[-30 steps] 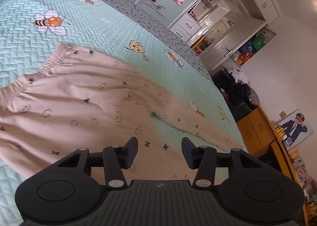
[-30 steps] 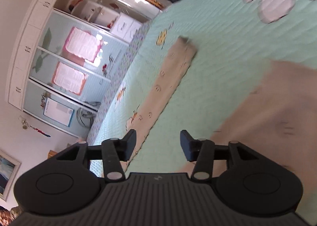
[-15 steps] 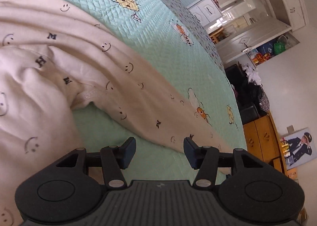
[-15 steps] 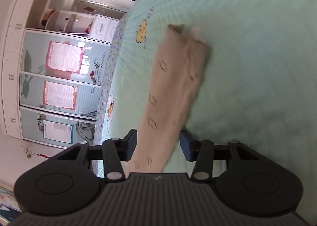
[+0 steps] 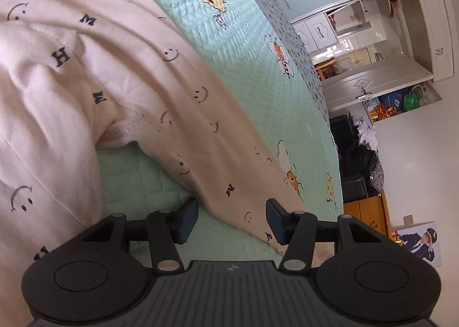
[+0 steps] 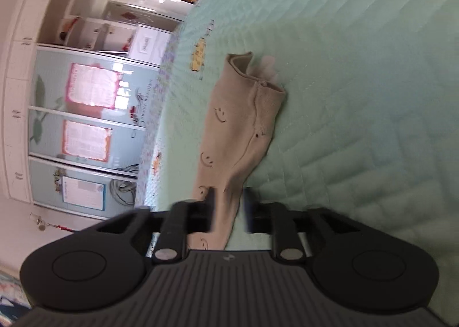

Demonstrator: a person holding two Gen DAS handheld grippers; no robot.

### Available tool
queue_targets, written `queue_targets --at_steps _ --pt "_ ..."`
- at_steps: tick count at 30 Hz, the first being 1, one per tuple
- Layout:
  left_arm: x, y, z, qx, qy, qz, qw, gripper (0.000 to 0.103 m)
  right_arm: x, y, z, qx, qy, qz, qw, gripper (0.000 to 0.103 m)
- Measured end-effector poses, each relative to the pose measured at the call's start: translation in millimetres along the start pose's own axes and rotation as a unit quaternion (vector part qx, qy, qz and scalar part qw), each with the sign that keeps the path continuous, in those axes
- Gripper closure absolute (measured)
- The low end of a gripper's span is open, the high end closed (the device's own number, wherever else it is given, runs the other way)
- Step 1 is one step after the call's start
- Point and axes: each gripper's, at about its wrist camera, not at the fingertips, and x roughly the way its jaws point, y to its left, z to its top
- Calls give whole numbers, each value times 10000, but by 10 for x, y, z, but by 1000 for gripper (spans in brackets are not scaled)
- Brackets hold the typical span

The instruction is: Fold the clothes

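My right gripper (image 6: 228,209) has been closing around the trouser leg (image 6: 241,126), which runs up-frame to its cuff, not visibly clamped; my left gripper (image 5: 231,216) gapes over the other leg (image 5: 218,155).

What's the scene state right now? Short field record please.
surface: mint quilted bedspread with bee prints
garment: cream smiley-print pants, spread out, unfolded
left gripper: open, one pant leg between its fingers, pads not touching
right gripper: jaws just closing around the other pant leg, not pressed yet
fold: not started
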Motion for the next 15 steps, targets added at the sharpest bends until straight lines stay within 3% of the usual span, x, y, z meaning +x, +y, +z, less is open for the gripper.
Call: queue_targets --at_steps 9,11,13,15 --pt "56 59 57 -446 -64 -45 9990 50 191 36 115 51 26 76 10000 69" --pt "91 65 70 -452 -65 -18 9990 59 173 43 98 -99 4 94 9999 70" --pt "133 76 69 -423 -6 55 9991 89 161 63 85 -311 -20 39 9995 78" --pt "151 101 51 -390 45 108 9992 102 147 84 87 -493 -31 -71 9988 100"
